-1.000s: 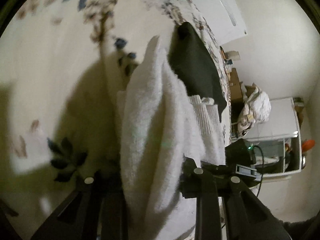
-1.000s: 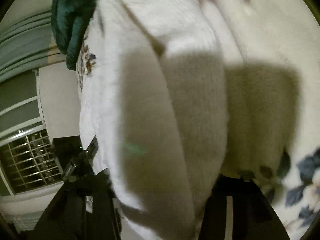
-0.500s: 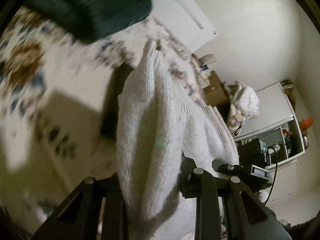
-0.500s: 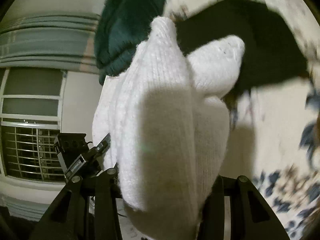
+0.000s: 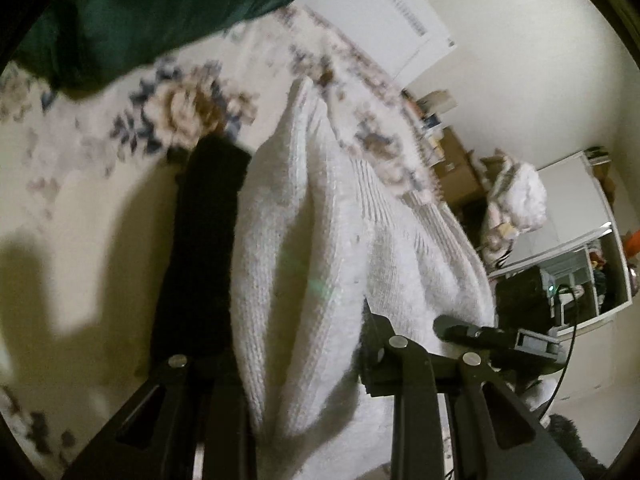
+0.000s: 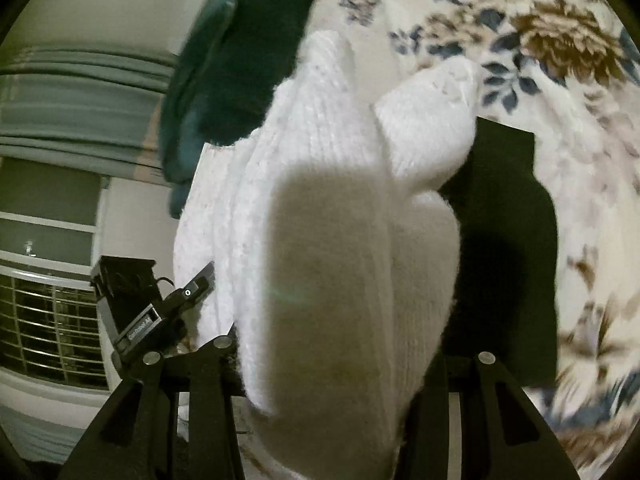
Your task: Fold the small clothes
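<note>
Both grippers have the white knit garment (image 5: 304, 248) bunched between their jaws and held up off the bed. The left gripper (image 5: 304, 364) pinches a narrow fold of it; the right gripper (image 6: 336, 364) is clamped on a thicker wad of the same cloth (image 6: 332, 248), its jaws standing wider around the bulk.

The risk I see is the cloth creeping out. The knit looks fluffy and springy, and the right side grips several layers at once, so an inner layer could slide free and leave the fold lopsided. The hanging end could also drag across the black garment (image 5: 200, 248) lying flat on the floral bedspread (image 5: 80, 168) just beneath and pull it askew. If the two hands drift apart unevenly, the doubled edge would twist.

The garment itself is a soft, ribbed white knit, thick and loosely folded, with a rounded flap (image 6: 432, 120) sticking out to one side in the right wrist view. A dark green cushion or quilt (image 5: 152, 12) sits further up the bed.
</note>
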